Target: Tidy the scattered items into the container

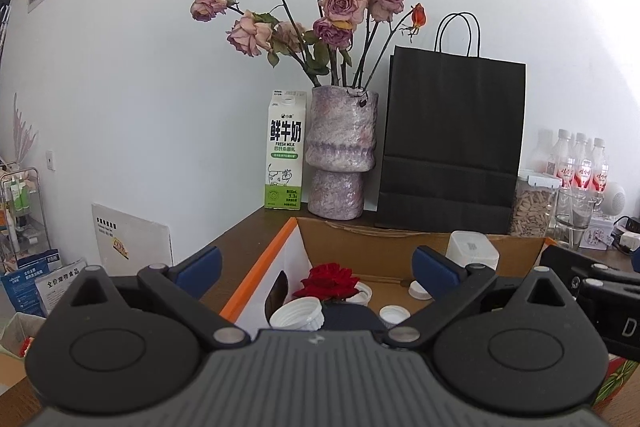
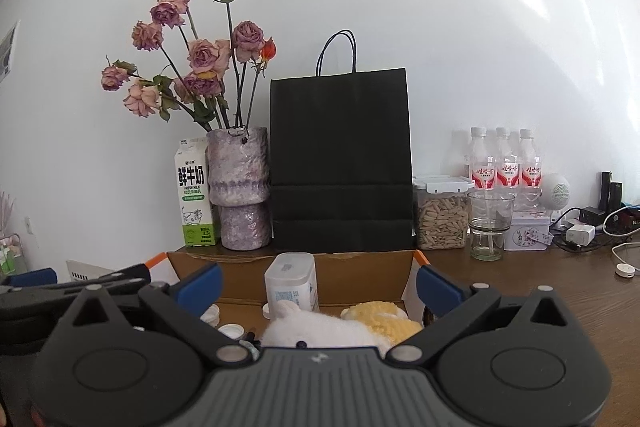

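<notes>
Cardboard box (image 2: 360,277) on the wooden table (image 2: 560,291) lies beneath both spread-jawed, empty grippers, left (image 1: 316,267) and right (image 2: 318,283), holding a red rose (image 1: 330,281), white caps (image 1: 297,313), plush toys (image 2: 320,327), with a black bag (image 2: 340,163) behind

Bright daylight, glare patches above, strong fisheye edge distortion.

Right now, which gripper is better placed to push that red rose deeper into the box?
Left. The left gripper is open with the red rose between its fingers; the right gripper frames the white plush.
</notes>
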`<state>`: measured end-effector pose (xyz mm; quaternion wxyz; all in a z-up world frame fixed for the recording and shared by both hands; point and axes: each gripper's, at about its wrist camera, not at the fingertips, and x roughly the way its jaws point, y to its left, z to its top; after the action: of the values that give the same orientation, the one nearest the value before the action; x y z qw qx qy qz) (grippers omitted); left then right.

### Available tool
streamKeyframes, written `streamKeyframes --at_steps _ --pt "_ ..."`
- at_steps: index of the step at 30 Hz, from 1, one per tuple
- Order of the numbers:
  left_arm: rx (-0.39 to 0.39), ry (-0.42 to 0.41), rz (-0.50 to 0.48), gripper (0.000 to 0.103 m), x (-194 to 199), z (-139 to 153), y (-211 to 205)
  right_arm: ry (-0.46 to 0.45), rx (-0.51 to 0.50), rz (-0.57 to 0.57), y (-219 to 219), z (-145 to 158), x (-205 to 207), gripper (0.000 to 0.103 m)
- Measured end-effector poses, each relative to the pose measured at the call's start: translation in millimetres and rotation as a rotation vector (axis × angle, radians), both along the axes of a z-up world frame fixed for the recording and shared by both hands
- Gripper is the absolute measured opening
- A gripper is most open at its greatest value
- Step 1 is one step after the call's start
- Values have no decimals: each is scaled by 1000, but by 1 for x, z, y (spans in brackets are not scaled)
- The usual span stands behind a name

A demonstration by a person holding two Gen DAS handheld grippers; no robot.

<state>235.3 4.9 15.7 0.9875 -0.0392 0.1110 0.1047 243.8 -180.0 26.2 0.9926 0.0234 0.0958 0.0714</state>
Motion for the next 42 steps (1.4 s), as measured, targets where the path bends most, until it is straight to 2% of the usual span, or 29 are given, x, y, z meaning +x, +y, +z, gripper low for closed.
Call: streamKeyframes --at_steps 13,16,19,22,27,36,42 --pt "24 60 -5 103 -23 -10 4 0 -50 -16 4 -11 -22 103" --pt "19 93 -24 103 -40 -7 4 35 -77 -1 4 -8 -35 103" --pt "0 159 -61 103 -57 -3 4 89 -97 23 6 -2 -54 103" --pt "-1 204 -88 103 -75 3 2 160 -90 61 5 3 -73 103" --pt "15 234 -110 103 -107 10 -4 224 -64 95 1 11 -107 103" --pt "-26 338 -96 103 -163 6 -12 272 -16 108 -11 14 -167 103" --pt "-1 353 -82 103 -193 5 -17 295 -29 119 -14 12 -199 103"
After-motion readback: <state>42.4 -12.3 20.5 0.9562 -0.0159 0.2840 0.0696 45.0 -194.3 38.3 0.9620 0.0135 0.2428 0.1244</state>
